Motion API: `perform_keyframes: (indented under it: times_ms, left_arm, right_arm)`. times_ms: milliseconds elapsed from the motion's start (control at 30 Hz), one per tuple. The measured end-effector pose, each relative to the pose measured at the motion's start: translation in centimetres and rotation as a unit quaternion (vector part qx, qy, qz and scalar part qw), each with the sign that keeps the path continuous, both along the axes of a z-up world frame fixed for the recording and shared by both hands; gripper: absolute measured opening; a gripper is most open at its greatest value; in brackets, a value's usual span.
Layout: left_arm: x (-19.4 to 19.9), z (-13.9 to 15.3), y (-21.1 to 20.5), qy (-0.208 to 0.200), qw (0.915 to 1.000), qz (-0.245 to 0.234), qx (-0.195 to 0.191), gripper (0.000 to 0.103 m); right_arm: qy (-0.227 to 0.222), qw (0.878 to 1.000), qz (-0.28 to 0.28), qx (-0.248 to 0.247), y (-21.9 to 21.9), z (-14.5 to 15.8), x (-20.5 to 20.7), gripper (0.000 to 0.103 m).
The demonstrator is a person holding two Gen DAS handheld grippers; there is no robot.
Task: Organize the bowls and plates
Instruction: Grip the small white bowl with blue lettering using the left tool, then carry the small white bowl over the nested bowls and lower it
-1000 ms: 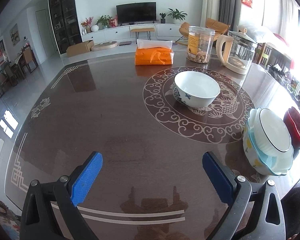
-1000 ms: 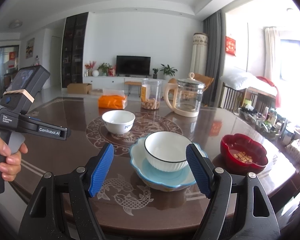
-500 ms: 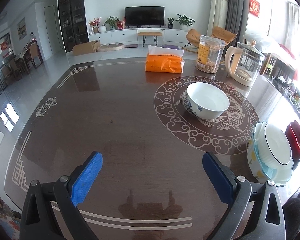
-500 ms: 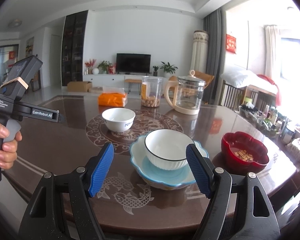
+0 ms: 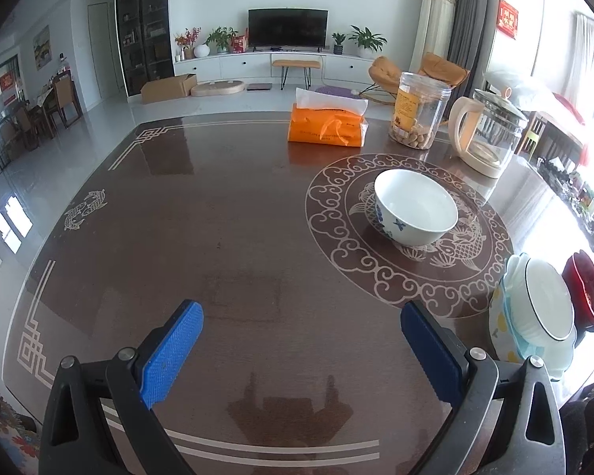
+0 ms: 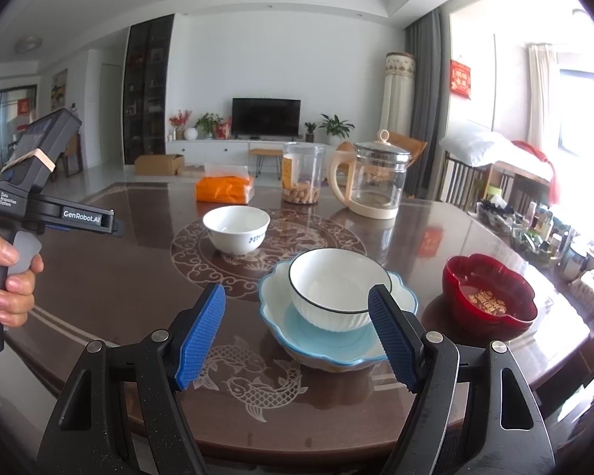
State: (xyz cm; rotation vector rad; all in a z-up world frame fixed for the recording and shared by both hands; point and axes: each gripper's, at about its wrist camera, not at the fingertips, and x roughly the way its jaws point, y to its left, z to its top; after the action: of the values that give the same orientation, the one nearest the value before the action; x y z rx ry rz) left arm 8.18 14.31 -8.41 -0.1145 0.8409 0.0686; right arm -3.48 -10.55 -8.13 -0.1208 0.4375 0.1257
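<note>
- Glossy dark wood table (image 6: 138, 277), pale fish and scroll inlay.
- Left gripper (image 5: 301, 350): ribbed blue pads, jaws wide apart, empty, over bare tabletop.
- Three white-glazed bowls: blue-patterned bowl (image 6: 236, 228) alone on the medallion; black-rimmed bowl (image 6: 338, 289) nested in scalloped blue bowl (image 6: 336, 346).
- Right gripper (image 6: 297, 332): jaws spread, empty, near that stack.
- One red lobed dish (image 6: 490, 297), rightmost.

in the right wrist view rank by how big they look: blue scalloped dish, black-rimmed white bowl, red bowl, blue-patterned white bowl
1. blue scalloped dish
2. black-rimmed white bowl and red bowl: about alike, not ranked
3. blue-patterned white bowl, though it sits farther from the camera, so its true size is unsure
</note>
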Motion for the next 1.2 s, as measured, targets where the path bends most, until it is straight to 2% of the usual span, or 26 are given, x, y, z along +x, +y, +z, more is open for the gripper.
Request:
perform_keyframes:
  times_ms: [133, 233, 333, 400, 433, 500, 633, 700, 767, 867, 900, 967, 1033, 1100, 1133, 1167, 1200]
  left_arm:
    - [2.6, 1.1, 0.9, 0.004, 0.9991, -0.013, -0.041, 0.100]
    - [5.8, 1.1, 0.5, 0.017, 0.9984, -0.023, -0.050, 0.100]
    - [9.8, 0.3, -0.6, 0.043, 0.9974, -0.035, -0.046, 0.100]
    - [12.5, -0.5, -1.3, 0.064, 0.9957, -0.041, -0.052, 0.099]
    - [13.7, -0.9, -1.7, 0.075, 0.9950, -0.042, -0.052, 0.098]
    - [15.6, -1.5, -2.4, 0.087, 0.9938, -0.047, -0.050, 0.097]
    - [18.7, -3.8, -3.7, 0.117, 0.9918, -0.047, -0.019, 0.089]
    - [19.9, -5.2, -3.9, 0.140, 0.9889, -0.044, -0.027, 0.082]
    - [20.5, -6.4, -3.9, 0.152, 0.9870, -0.041, -0.033, 0.076]
    - [21.2, -7.8, -4.1, 0.166, 0.9846, -0.039, -0.039, 0.066]
    - [21.4, -8.1, -4.1, 0.170, 0.9837, -0.039, -0.043, 0.059]
    - [21.5, -8.6, -4.2, 0.173, 0.9821, -0.043, -0.060, 0.053]
    - [21.6, -8.9, -4.4, 0.173, 0.9811, -0.048, -0.073, 0.043]
    - [21.7, -8.8, -4.9, 0.172, 0.9797, -0.061, -0.083, 0.028]
    - [21.7, -8.7, -5.3, 0.172, 0.9792, -0.068, -0.084, 0.023]
    - [21.8, -8.6, -5.7, 0.173, 0.9786, -0.074, -0.083, 0.015]
    - [21.7, -8.5, -6.0, 0.173, 0.9784, -0.079, -0.081, 0.013]
  right_arm:
    - [0.019, 0.999, 0.039, 0.001, 1.0, 1.3, 2.1, 0.078]
    - [0.049, 0.997, 0.054, 0.018, 2.1, 3.6, 6.0, 0.078]
    - [0.117, 0.989, 0.052, 0.071, 2.0, 5.5, 12.5, 0.078]
    - [0.192, 0.973, 0.042, 0.123, 1.2, 5.5, 17.9, 0.078]
    - [0.229, 0.961, 0.034, 0.153, 0.6, 4.9, 20.6, 0.078]
    - [0.296, 0.937, 0.026, 0.183, 0.0, 3.0, 25.3, 0.078]
    - [0.382, 0.899, 0.004, 0.212, 0.1, -1.6, 30.9, 0.078]
    - [0.401, 0.893, -0.002, 0.205, 0.5, -3.3, 32.4, 0.077]
    - [0.402, 0.895, -0.013, 0.191, 0.9, -4.3, 33.2, 0.077]
    - [0.414, 0.891, -0.021, 0.187, 1.3, -5.6, 34.3, 0.076]
    - [0.418, 0.889, -0.020, 0.187, 1.4, -5.9, 34.7, 0.069]
    - [0.430, 0.883, -0.015, 0.185, 2.0, -6.6, 35.2, 0.039]
    - [0.438, 0.879, -0.012, 0.190, 2.2, -7.4, 35.7, 0.031]
    - [0.440, 0.878, -0.010, 0.191, 2.5, -8.0, 35.9, 0.024]
    - [0.441, 0.876, -0.005, 0.194, 2.7, -8.1, 35.9, 0.016]
    - [0.439, 0.878, -0.004, 0.192, 2.8, -8.1, 35.8, 0.014]
    - [0.436, 0.881, -0.003, 0.182, 3.2, -8.0, 35.7, 0.014]
